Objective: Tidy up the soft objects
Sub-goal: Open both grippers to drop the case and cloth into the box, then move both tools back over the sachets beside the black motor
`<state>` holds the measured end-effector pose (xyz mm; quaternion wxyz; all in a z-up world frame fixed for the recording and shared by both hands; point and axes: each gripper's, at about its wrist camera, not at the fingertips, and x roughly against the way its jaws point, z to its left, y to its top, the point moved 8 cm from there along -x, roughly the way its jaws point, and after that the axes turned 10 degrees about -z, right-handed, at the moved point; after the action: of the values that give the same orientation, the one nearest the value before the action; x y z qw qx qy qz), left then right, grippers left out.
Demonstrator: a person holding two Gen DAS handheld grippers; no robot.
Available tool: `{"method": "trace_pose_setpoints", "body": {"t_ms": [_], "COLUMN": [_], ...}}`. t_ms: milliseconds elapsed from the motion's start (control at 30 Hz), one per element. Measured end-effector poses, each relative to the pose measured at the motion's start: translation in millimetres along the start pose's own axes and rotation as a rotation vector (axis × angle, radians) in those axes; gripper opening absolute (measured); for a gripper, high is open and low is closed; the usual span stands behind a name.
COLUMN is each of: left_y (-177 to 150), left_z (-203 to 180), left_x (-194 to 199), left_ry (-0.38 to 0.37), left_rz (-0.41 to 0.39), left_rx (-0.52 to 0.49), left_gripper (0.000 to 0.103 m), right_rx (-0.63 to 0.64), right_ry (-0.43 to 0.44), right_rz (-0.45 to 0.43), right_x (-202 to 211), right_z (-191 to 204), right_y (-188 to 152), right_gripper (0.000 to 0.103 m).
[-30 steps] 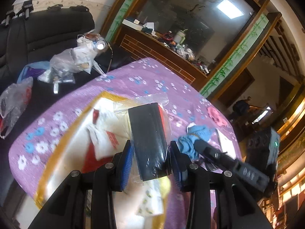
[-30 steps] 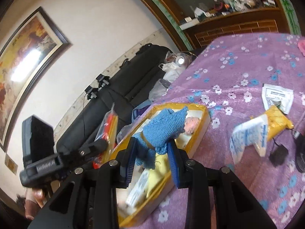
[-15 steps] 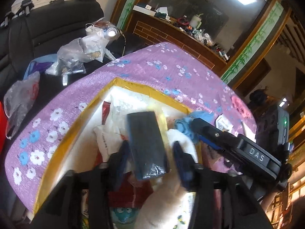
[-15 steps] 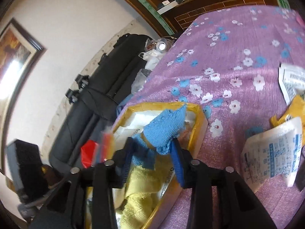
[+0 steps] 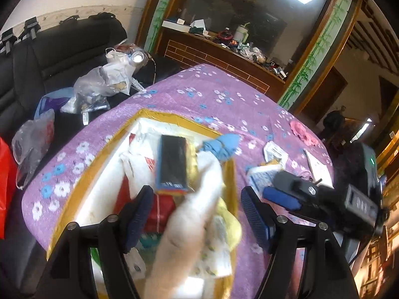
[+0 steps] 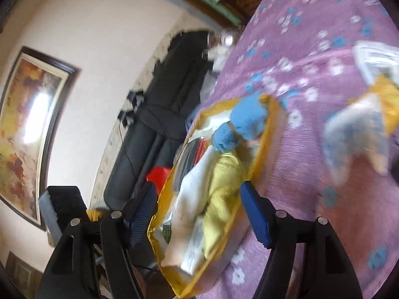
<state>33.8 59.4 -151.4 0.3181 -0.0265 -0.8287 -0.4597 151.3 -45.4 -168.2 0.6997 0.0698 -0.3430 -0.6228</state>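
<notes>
Box (image 5: pixel 174 119) on purple cloth (image 5: pixel 219 99), packed with soft stuff to keep it together. Lay inside, freed: black pack (image 5: pixel 172 164), blue knit (image 6: pixel 247 119). Left tongs (image 5: pixel 194 214), right tongs (image 6: pixel 199 214) spreading wider, gripping nothing.

One yellow-rimmed white foam box (image 5: pixel 159 120) on purple flowered tablecloth (image 5: pixel 224 99). Inside box: one black rectangular sponge block (image 5: pixel 172 164) at centre, one blue knitted item (image 5: pixel 222 145) at 2 o'clock of block, one cream plush piece (image 5: pixel 189 226) at 6 o'clock, one yellow cloth (image 6: pixel 224 174). Two white printed packets (image 5: pixel 274 150) on tablecloth at 3 o'clock of box. One pink flower-shaped piece (image 5: pixel 299 130) further at 2 o'clock.
</notes>
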Motion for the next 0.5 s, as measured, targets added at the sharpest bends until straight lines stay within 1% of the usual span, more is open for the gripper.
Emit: {"method": "trace_pose_setpoints", "body": {"t_ms": [133,200,300,333,400,433,500], "left_y": [-10.8,-17.9,-28.6,-31.6,-37.9,-42.4,-50.6], "left_z": [-19.5,-33.8,-58.5,-65.8,-80.6,-86.7,-93.7], "left_x": [15.4,21.2,29.9,32.5,37.5,39.8,43.4], "left_ry": [-0.058,-0.088,-0.130,-0.140,-0.160,-0.169,-0.188], "left_rz": [0.005,0.016,0.031,0.033,0.039,0.047,0.068], "left_rx": [0.023,0.018,-0.015,-0.029,-0.055,-0.063,-0.049], "left_gripper": [0.076,0.076,0.076,0.076,0.076,0.076,0.076], "right_rx": [0.072,0.097,0.114,0.126,0.099,0.070,0.085], "right_ry": [-0.051,-0.111,-0.190,-0.216,-0.253,-0.262,-0.225], "right_rz": [-0.084,-0.123,-0.183,-0.218,-0.255,-0.263,-0.271], "right_x": [46.5,67.5,94.8,103.0,111.1,113.7,112.8], "right_z": [-15.4,-32.5,-60.7,-70.7,-89.7,-96.5,-91.8], "right_y": [-9.1,-12.3,-14.0,-12.9,-8.9,-6.3,-1.6], "right_gripper": [0.070,0.070,0.069,0.069,0.069,0.069,0.069]}}
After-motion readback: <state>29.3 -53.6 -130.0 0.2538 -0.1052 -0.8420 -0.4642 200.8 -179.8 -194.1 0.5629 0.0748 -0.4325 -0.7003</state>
